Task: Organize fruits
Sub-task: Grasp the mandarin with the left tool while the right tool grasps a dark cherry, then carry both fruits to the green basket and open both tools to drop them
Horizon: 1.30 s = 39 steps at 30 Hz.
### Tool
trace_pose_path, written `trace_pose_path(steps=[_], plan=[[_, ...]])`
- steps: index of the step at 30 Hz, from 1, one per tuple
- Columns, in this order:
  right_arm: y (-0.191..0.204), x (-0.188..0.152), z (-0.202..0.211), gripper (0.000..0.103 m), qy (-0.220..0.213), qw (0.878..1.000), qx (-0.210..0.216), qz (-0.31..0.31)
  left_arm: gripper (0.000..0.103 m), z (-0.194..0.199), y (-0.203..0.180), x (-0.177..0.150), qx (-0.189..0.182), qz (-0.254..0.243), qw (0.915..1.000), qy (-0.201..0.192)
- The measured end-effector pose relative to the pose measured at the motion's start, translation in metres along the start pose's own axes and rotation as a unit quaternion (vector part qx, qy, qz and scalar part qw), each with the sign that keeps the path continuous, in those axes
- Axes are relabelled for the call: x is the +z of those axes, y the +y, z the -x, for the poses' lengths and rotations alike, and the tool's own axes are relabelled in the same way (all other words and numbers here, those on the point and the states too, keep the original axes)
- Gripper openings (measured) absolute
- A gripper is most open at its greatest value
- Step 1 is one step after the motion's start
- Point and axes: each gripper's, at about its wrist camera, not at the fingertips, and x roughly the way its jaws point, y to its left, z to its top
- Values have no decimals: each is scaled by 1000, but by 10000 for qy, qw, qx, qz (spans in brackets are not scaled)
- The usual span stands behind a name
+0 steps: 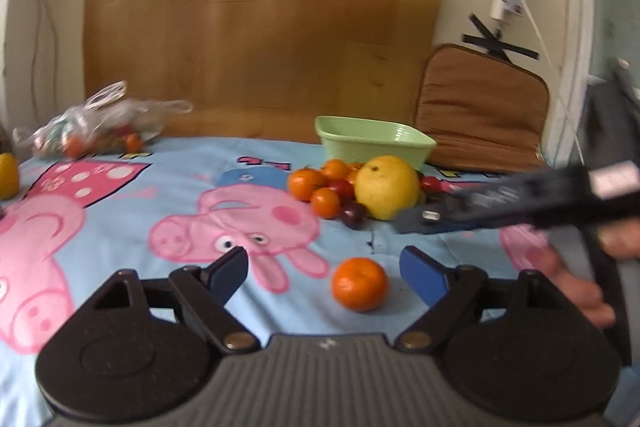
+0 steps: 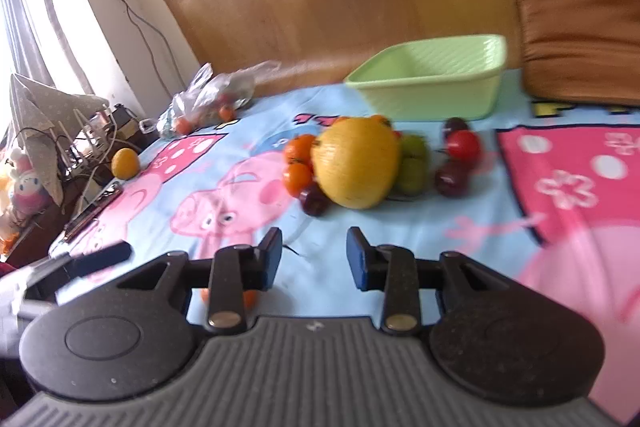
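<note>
Left gripper (image 1: pixel 324 269) jaws spread, lone mandarin (image 1: pixel 360 283) between the pads, untouched; right gripper (image 2: pixel 314 254) jaws narrowly apart, empty, before pomelo (image 2: pixel 355 163)

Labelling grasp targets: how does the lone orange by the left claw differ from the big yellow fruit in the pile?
The lone orange is small and deep orange; the big yellow fruit is much larger and pale yellow. The lone orange lies apart on the cloth, between the open fingers of the left claw, untouched; the big yellow fruit is packed among smaller fruits in front of the green basin. Both are roundish and rest on the cloth.
</note>
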Motion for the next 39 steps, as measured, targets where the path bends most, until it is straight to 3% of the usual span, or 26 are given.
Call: trace_pose_path(steps=[1,5,6,8,12,19,21,23,24,25,31,33,35,36,39], plan=[[0,2,-7,26,110,9999,52,-57,86,-2,-1,-2,-86,-18,9999,-100],[3,5,-33,18,345,9993,32,-106,85,-11,1,-3,-349,39,9993,-132],[2,7,-36,7,398,9992,2,-89,80,-13,-1,-3,-285,-26,9996,-79],[-1,6,-35,3,426,9990,-31,-100,62,-19,-5,-2,-273,-170,9995,32],[-8,-1,-9,3,351,9992,-86,179,53,-29,-7,-3,-390,-266,9985,290],[-23,-29,50,4,356,9963,-267,740,56,-38,-10,-7,-439,-277,9970,578],[-25,-35,60,11,340,9953,-279,868,56,-39,-10,-6,-411,-255,9969,628],[-25,-36,65,32,242,9953,-256,897,56,-40,-10,-4,-404,-208,9968,656],[-24,-36,65,50,160,9955,-239,903,56,-39,-10,-3,-378,-200,9969,660],[-23,-35,65,54,36,9956,-207,917,56,-39,-10,-2,-339,-208,9970,670],[-13,-34,42,54,-38,9928,-275,1162,52,-38,-10,-3,-216,-268,9963,785],[-15,-34,31,53,24,9920,-358,1213,40,-38,-11,-3,-326,-247,9958,813],[-15,-36,28,33,-46,9899,-423,1353,39,-38,-15,-3,-303,-342,9958,792],[-15,-36,27,28,-14,9889,-438,1420,39,-40,-16,-1,-318,-387,9956,798],[-18,-33,31,28,-123,9904,-335,1335,39,-47,-15,9,-545,-304,9949,786]])
